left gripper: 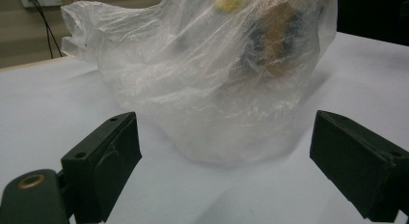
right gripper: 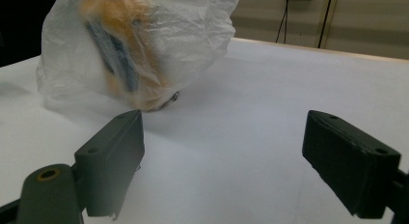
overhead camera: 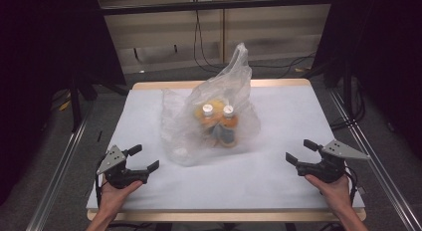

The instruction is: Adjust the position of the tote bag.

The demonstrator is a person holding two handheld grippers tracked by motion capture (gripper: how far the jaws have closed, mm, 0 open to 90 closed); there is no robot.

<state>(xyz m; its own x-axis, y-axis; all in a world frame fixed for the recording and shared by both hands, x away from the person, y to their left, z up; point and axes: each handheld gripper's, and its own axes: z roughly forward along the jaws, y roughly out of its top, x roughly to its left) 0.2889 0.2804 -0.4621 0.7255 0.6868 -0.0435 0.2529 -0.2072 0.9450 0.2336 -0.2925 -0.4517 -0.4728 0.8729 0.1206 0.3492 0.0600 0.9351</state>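
A clear plastic bag [overhead camera: 209, 119] stands in the middle of the white table [overhead camera: 278, 176], its top bunched up into a peak. Inside it are two orange bottles [overhead camera: 221, 124] with white caps. My left gripper [overhead camera: 143, 158] rests near the front left, open and empty, pointing at the bag [left gripper: 207, 84] a short way ahead. Over at the front right my right gripper [overhead camera: 300, 152] is open too, nothing between its jaws. In the right gripper view the bag [right gripper: 135, 45] lies ahead to the left, an orange bottle [right gripper: 120, 55] showing through the film.
Grey floor, metal rails and dark stands surround the table. Cables [overhead camera: 204, 47] hang on the wall behind. White tabletop stretches between each gripper and the bag.
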